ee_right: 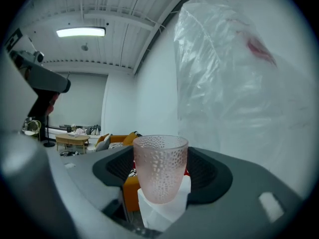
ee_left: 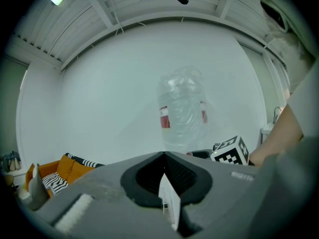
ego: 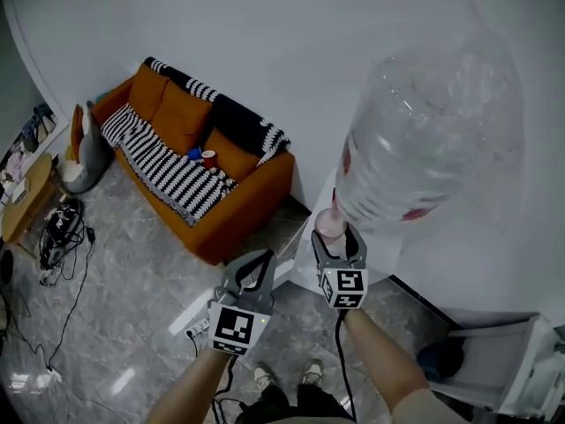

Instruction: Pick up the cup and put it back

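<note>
Pink dimpled cup [ee_right: 159, 167] upright, gripped between the right gripper [ego: 339, 235] fingers; left gripper [ego: 252, 268] fingers closed, empty.

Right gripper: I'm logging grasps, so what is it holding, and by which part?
The pink cup, gripped across its lower sides by the right gripper.
</note>
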Available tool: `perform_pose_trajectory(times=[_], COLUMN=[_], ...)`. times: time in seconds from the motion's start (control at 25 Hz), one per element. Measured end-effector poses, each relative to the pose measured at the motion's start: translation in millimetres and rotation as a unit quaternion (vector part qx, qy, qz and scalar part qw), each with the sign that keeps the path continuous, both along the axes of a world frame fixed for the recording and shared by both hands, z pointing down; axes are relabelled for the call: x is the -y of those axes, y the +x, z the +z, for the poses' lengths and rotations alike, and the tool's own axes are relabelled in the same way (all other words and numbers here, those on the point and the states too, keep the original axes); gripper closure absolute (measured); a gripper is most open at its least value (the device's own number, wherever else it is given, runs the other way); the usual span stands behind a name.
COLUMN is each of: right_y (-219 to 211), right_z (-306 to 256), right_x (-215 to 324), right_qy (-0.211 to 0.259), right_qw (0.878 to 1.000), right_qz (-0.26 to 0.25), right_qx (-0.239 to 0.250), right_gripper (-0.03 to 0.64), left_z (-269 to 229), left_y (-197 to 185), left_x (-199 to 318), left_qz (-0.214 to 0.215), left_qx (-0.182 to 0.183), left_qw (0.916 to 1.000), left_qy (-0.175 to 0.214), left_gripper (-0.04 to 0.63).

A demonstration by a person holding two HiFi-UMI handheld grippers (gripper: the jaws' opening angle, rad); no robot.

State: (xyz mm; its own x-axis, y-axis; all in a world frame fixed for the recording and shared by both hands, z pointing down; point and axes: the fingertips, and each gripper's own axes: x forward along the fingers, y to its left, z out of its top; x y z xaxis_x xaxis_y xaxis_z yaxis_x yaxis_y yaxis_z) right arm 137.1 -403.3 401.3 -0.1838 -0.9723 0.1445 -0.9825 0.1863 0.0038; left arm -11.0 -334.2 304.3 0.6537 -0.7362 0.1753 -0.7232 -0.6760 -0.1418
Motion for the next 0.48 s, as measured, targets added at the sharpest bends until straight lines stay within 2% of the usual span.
perform_pose_trajectory(times=[0.12, 0.36, 0.48], right_y=[6, 8, 11], right_z=[14, 25, 26], right_x=[3, 2, 2], right_qy=[-0.013, -0.007, -0.013], right_qw=[1.0, 1.0, 1.0], right_qz=[0.011, 0.016, 0.017], right_qx=[0.015, -0.007, -0.002], right_gripper=[0.278, 0.275, 0.27], left_z=[12, 27, 31], left_y=[3, 3, -1], left_x=[4, 7, 4], left_qz=[0.002, -0.001, -0.008], left_qx=[0.0, 0.008, 0.005], left_qw=[0.9999, 0.9996, 0.9993], left_qy=[-0.013, -0.028, -0.037], left_gripper=[0.594, 0.594, 0.594])
